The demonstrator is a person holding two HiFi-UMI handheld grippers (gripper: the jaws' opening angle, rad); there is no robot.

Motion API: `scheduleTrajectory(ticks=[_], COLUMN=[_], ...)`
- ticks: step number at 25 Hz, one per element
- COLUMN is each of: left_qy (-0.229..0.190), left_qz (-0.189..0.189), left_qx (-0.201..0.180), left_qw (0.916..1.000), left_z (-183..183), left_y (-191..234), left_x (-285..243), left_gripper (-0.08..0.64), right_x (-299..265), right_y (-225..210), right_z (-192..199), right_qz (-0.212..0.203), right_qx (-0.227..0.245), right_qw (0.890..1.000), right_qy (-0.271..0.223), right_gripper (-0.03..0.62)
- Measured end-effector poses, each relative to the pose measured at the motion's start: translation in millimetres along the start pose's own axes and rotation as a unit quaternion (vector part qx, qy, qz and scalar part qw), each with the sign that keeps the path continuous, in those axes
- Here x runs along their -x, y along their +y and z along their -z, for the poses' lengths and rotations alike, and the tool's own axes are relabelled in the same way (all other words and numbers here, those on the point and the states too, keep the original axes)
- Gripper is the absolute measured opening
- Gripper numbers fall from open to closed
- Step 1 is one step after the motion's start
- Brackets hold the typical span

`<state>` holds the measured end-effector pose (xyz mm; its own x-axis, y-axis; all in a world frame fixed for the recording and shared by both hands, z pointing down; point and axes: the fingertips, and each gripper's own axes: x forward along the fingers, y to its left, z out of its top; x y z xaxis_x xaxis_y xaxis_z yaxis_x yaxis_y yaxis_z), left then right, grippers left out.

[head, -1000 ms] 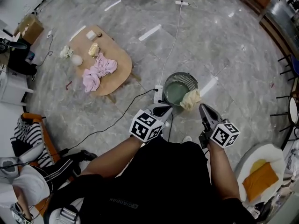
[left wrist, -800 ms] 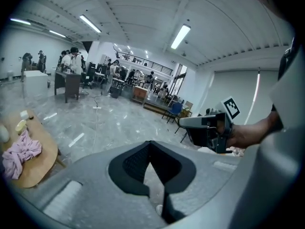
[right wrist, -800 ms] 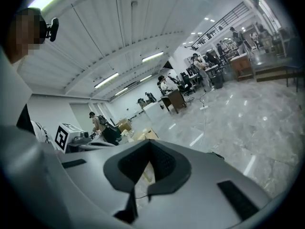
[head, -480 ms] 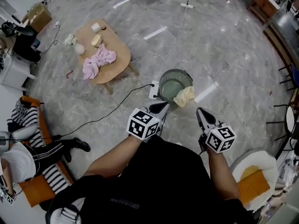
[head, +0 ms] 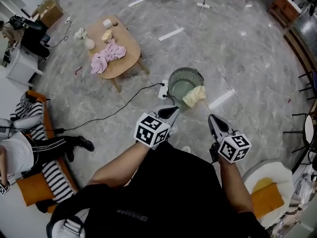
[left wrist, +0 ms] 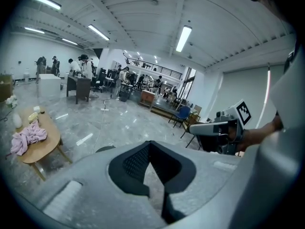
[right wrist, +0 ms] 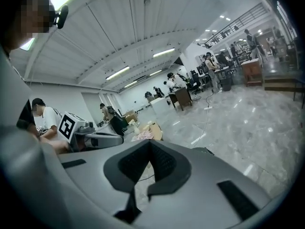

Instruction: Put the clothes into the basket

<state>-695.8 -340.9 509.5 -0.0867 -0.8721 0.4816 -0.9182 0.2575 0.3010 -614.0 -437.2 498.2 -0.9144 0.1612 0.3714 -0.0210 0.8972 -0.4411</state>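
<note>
Left tool (head: 171, 112) and right tool (head: 214, 120) are both staying pressed together, pinching nothing. Pink clothes (head: 106, 57) are lying on the table (head: 128, 63) well off front-left, so the left tool's looking nearer. The basket (head: 174, 78) is sitting just ahead.

Quick tally for you: two grippers, your left gripper (head: 173, 110) and right gripper (head: 212, 119). One basket (head: 190, 73) on the floor. Two pieces of clothing: one pale yellow cloth (head: 194, 96) over the basket's rim, one pink garment (head: 108, 56) mid-surface. One wooden surface (head: 126, 58), with four small bits at its far end: white vase (head: 89, 43), white bunch (head: 80, 32), yellowish lump (head: 106, 35), white box (head: 107, 22). Two floor strips: near power strip (head: 164, 89), far power strip (head: 203, 5). One cardboard box (head: 49, 11).
</note>
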Motion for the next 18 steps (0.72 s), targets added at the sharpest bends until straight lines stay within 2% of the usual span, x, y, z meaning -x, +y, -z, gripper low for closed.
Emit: scheduleTrajectory(ticks=[3, 18], left_qy=[-0.001, 0.006], left_qz=[-0.005, -0.025], left_qx=[-0.002, -0.011], left_qw=[1.0, 0.9996], left_z=[2.1, 15.1], left_y=[-10.1, -45.6], left_x=[1.1, 1.4], left_gripper=[0.0, 0.0], right_x=[9.2, 43.7], right_y=[-0.1, -16.4], right_z=[4.7, 29.6], right_qz=[-0.002, -0.009], right_qx=[0.014, 0.015], right_qw=[1.0, 1.0], right_qy=[0.004, 0.011], right_gripper=[0.014, 0.014])
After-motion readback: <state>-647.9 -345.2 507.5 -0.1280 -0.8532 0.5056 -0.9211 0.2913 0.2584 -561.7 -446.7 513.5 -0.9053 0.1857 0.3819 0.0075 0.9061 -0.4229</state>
